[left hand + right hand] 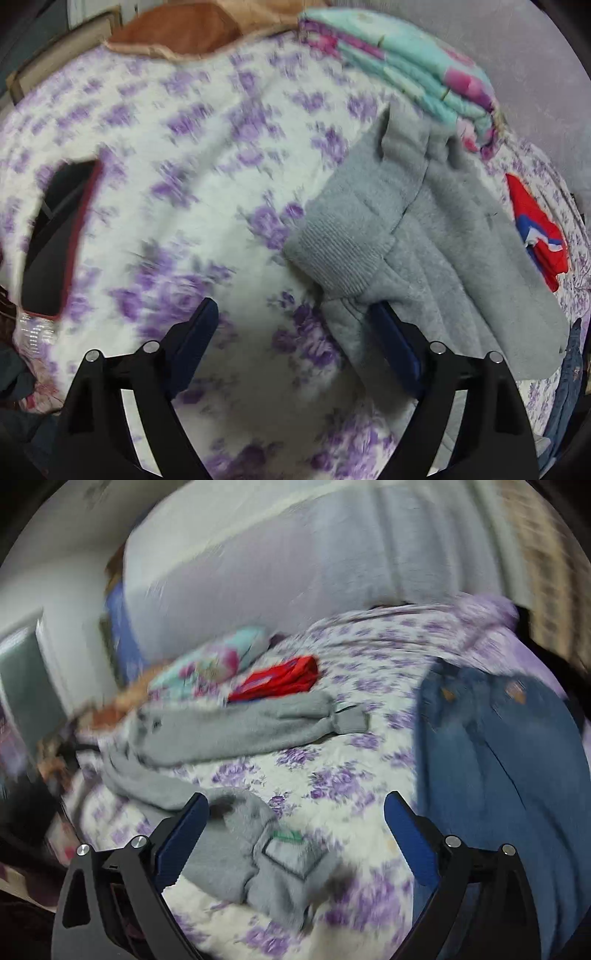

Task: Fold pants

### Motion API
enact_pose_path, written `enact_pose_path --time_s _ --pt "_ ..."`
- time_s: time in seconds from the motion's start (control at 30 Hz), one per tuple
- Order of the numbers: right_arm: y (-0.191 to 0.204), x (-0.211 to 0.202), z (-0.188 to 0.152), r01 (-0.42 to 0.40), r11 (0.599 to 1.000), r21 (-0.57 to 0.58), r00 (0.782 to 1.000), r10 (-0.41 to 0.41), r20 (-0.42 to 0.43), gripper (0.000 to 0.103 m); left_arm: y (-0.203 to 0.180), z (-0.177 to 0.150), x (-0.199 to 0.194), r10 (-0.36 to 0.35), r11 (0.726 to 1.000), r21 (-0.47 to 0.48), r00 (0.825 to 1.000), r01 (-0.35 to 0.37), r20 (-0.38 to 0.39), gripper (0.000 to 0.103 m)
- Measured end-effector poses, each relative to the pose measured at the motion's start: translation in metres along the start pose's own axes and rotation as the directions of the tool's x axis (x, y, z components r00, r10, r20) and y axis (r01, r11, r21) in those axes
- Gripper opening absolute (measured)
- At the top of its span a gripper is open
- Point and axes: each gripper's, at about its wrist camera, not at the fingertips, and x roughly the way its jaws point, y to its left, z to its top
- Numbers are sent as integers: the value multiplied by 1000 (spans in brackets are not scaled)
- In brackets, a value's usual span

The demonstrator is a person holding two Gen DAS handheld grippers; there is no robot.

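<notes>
Grey sweatpants (424, 236) lie on a white bedspread with purple flowers (184, 147), one ribbed cuff (336, 254) folded over toward me. My left gripper (295, 314) is open, just above the bedspread, its right finger at the pants' lower edge. In the right wrist view the same grey pants (229, 723) stretch across the bed, and the waist end with a label (284, 853) lies between the fingers of my open right gripper (295, 805). Both views are motion-blurred.
A black phone in a red case (55, 236) lies at the left. Folded teal-pink bedding (413, 70) and a red garment (535, 229) sit beyond the pants. Blue jeans (498, 775) lie at the right. A headboard or wall (277, 554) stands behind.
</notes>
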Motion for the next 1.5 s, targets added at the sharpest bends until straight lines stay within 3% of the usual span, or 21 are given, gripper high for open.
enact_pose_path --time_s 0.03,0.1,0.13,0.17,0.2,0.23,0.3,0.33,0.4,0.5,0.6,0.63,0.7,0.77,0.83,0.9,1.0,1.27,1.3,1.43,1.5 --pt "4 14 3 -3 999 -36 999 1 -49 97 1 1 -3 13 1000 12 1000 -13 9 98" --pt "9 49 4 -44 995 -92 984 27 -177 97 -1 1 5 29 999 35 999 -28 -20 98" --pt "12 70 0 -103 988 -116 960 68 -271 87 0 0 13 32 999 35 998 -30 -53 98" --pt "17 86 -5 -136 981 -138 937 82 -339 66 0 -2 25 24 1000 16 996 -22 -88 98" --pt "23 100 -12 -161 973 -163 907 81 -413 15 -1 -2 31 15 1000 4 995 -15 -98 98" --pt "29 107 -14 -129 968 -214 899 24 -438 16 -4 -1 35 12 1000 0 996 -13 -91 99" --pt "41 98 0 -67 950 -304 931 -50 -360 15 -14 4 34 1 1000 23 999 0 -54 91" --pt "46 79 19 -20 940 -340 963 -73 -258 15 -16 7 32 -14 1000 19 999 15 -45 74" --pt "58 22 53 28 925 -380 999 -37 -17 15 -20 10 25 -64 998 -4 996 64 -62 57" --pt "76 -42 54 91 862 -498 986 -7 168 16 -25 1 4 -90 996 14 995 91 -40 55" --pt "63 -43 -3 40 812 -583 999 -35 20 30 -17 -18 -15 -108 993 50 993 110 -37 60" --pt "56 -33 -20 27 821 -570 997 -67 -50 47 -12 -23 -19 -105 993 55 994 107 -39 66" --pt "34 -15 -59 53 860 -508 975 -154 -159 56 6 -32 -25 -82 996 45 996 83 -33 79" --pt "8 -20 -75 75 939 -337 979 -134 -156 59 21 -32 -25 -60 998 11 998 60 -33 86" --pt "-16 -43 -75 38 993 -112 996 -46 -72 82 30 -32 -23 -63 998 -19 997 63 -40 89" --pt "-32 -61 -73 -23 998 58 1000 22 21 100 27 -31 -15 -87 995 -47 994 84 -63 89" --pt "-46 -55 -73 -177 945 274 983 183 1 100 -2 -29 1 -142 989 -37 987 140 -76 94" --pt "-5 -36 -90 -223 917 332 956 271 -108 100 -47 -22 35 20 1000 4 1000 -20 0 99" --pt "0 -38 -94 -236 904 356 953 288 -99 100 -46 -23 32 13 1000 -9 1000 -12 17 96" --pt "-2 -32 -96 -198 859 472 960 268 -86 100 -36 -27 7 -87 996 -20 993 89 80 35" --pt "-5 -23 -96 -160 835 526 965 244 -94 100 -35 -28 -8 -99 995 -16 988 102 116 28"
